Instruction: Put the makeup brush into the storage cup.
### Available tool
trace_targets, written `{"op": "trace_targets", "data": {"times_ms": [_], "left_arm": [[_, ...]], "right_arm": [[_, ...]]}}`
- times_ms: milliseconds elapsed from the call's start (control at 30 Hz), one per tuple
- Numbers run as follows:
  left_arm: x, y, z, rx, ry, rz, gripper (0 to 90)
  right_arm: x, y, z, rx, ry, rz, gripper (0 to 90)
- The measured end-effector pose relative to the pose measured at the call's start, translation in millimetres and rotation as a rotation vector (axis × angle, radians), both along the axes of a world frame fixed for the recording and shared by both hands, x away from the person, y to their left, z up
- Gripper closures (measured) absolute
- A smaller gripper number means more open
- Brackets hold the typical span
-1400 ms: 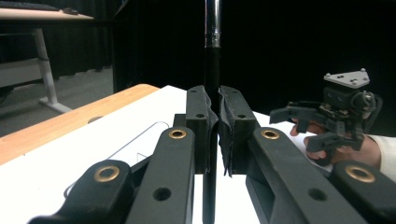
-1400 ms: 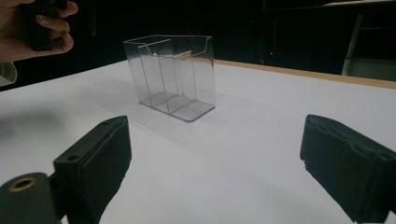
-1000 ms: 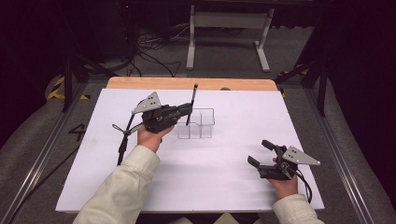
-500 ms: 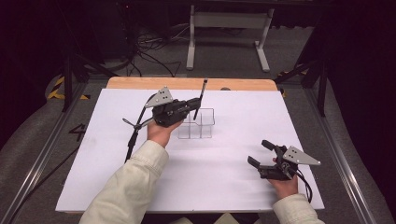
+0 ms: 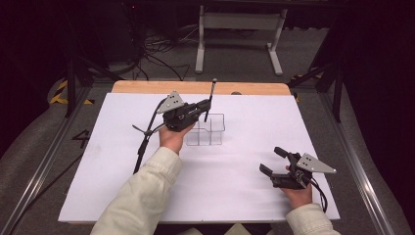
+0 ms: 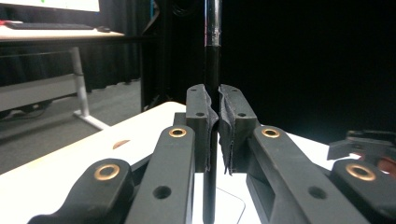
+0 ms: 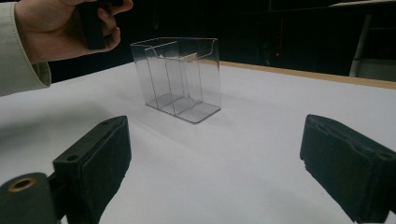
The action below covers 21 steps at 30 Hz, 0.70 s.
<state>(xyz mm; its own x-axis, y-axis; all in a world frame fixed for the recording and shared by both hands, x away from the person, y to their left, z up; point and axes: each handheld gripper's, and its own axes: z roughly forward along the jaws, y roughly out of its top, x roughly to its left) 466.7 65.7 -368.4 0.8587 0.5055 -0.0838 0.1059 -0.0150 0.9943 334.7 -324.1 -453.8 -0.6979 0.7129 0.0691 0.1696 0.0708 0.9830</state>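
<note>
the right gripper (image 5: 275, 162) rests low on the near right of the white table (image 5: 112, 186), jaws wide apart with nothing between them; it sits where it sat a second ago, and in its own view the pads (image 7: 95, 158) frame bare table in front of the clear box (image 7: 180, 79).

farther in, the left gripper (image 5: 204, 108) is clamped on a thin black pen (image 5: 209, 100), held nearly upright; the left gripper view shows the pads (image 6: 201, 126) pinching the shaft (image 6: 211, 74) from both sides. over the last second this hand has carried the pen from the left toward the box (image 5: 205, 129) and a little lower, so the pen's lower end now hangs over the box's left part, above or just inside the rim; which compartment it is lined up with i cannot tell.

so the carry looks nearly over and the step in hand is the drop-in. i judge the pen needs to go straight down into a slot before the jaws let go; the light box could tip or slide if the tip catches a divider.
</note>
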Motion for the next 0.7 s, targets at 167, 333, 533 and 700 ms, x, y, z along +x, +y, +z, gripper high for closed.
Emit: {"op": "trace_targets", "data": {"times_ms": [167, 333, 533, 700], "left_arm": [[-0.5, -2.9, -5.3, -0.001, -0.007, 0.010, 82.9], [-0.6, -6.8, -10.5, 0.011, -0.018, 0.027, 82.9], [1.3, -3.9, -20.1, 0.002, -0.023, 0.054, 82.9], [2.6, -2.9, -26.2, 0.000, -0.013, 0.065, 82.9]], "right_arm": [[0.0, -0.1, 0.0, 0.004, 0.001, 0.000, 9.1], [-0.1, 0.1, 0.0, 0.005, 0.000, 0.001, 9.2], [-0.1, -0.2, 0.1, 0.008, 0.002, 0.004, 9.2], [-0.1, -0.1, 0.2, 0.010, 0.002, 0.005, 9.2]]}}
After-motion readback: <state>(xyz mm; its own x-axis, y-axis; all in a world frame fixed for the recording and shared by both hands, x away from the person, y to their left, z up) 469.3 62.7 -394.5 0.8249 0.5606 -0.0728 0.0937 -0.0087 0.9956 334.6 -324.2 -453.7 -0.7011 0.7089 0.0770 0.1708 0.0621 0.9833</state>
